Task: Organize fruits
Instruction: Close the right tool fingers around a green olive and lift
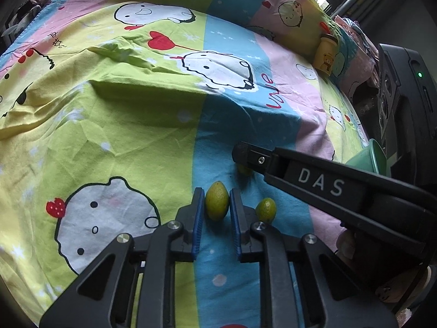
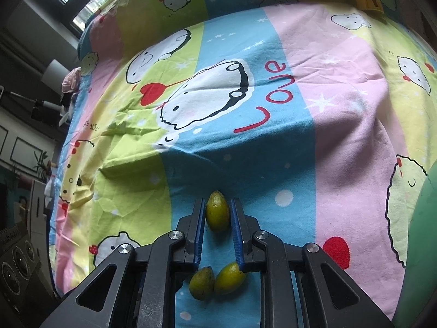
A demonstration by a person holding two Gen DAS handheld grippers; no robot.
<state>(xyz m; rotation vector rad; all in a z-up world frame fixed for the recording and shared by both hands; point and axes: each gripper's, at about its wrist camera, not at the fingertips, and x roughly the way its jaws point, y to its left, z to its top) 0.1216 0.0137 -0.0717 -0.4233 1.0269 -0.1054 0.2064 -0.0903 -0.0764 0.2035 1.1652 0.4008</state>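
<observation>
Basically both tongs straddle fruit on the bed (image 1: 123, 125): left tongs (image 1: 217, 205) apart around a green fruit (image 1: 217, 203), lower centre frame, long axis along the fingers; right tongs (image 2: 217, 213) likewise, fruit (image 2: 217, 213) unclamped.

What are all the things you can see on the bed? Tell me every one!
Fruits: three, yellow-green, on the sheet's blue stripe; one between the left gripper's fingers, one beside it, one between the right gripper's fingers.
Sheet: one, green, blue and pink stripes with cartoon faces, under everything.
Bowl: one, green, at the bed's right edge.
Jar: one, yellow with a bear, far right.
Speaker-like boxes: two, dark, off the bed's sides.
Left gripper, right gripper: black, blue pads; whether they squeeze is unclear.
</observation>
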